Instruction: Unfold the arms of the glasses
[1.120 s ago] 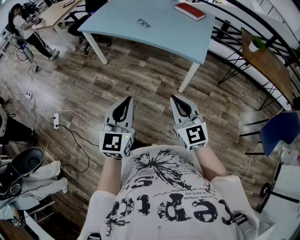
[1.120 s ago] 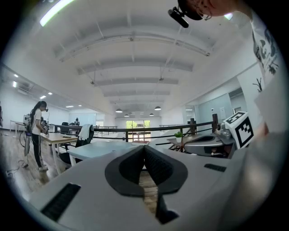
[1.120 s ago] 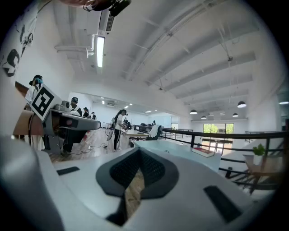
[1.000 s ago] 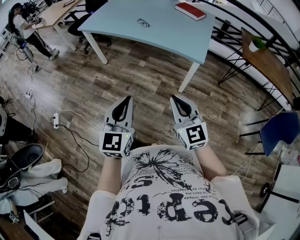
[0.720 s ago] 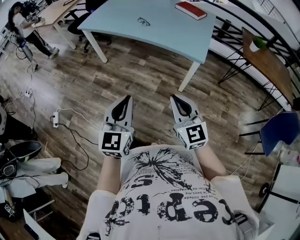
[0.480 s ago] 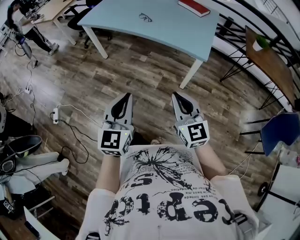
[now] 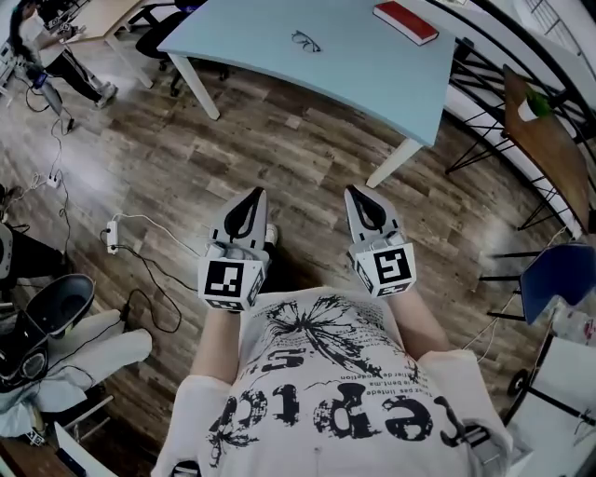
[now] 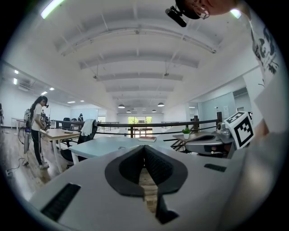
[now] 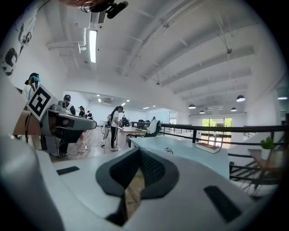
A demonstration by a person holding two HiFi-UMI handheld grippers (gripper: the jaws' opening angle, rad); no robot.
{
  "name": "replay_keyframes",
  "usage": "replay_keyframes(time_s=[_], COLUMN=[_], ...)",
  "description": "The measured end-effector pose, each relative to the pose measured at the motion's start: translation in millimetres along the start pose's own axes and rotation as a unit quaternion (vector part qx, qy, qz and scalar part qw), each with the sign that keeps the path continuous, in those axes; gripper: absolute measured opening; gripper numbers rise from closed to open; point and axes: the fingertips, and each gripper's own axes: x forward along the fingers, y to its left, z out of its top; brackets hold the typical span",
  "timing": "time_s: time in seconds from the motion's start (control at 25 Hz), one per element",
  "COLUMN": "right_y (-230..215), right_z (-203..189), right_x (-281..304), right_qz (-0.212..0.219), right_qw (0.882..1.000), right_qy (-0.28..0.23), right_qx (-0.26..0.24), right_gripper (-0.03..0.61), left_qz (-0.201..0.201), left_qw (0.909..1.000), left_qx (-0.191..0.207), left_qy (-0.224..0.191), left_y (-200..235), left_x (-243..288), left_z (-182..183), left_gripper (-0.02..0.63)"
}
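1. Both grippers are pressed shut with nothing between the jaws. The left gripper [image 7: 257,195] and the right gripper [image 7: 353,191] sit side by side, low in front of my chest, above the wooden floor [image 7: 279,140].
2. The glasses [image 7: 305,40] lie on the pale blue worktop [image 7: 372,84], well apart from both grippers. A red book [image 7: 405,22] lies further right on the same surface.
3. Over the last second the worktop and the floor boards have slid across the head view, while the grippers kept their pose against my body. I take that as walking towards the worktop.
4. So this is only the approach, and the unfolding has not begun.
5. The glasses are too small here to tell how their arms lie; presumably they are folded.
6. Next I must close the gap and open the jaws.
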Motion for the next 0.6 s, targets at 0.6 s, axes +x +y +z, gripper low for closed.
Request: replay_keyframes(time_s=[0.6], right_y=[-31], right_z=[45], right_x=[249], right_qz=[-0.086], right_qw=[0.996], right_qy=[0.038], right_qx=[-0.012], right_gripper=[0.011], left_qz=[-0.078], left_qw=[0.9969], left_qx=[0.001], left_qy=[0.001], left_y=[222], left_x=[165], left_z=[33], left_gripper=[0.018])
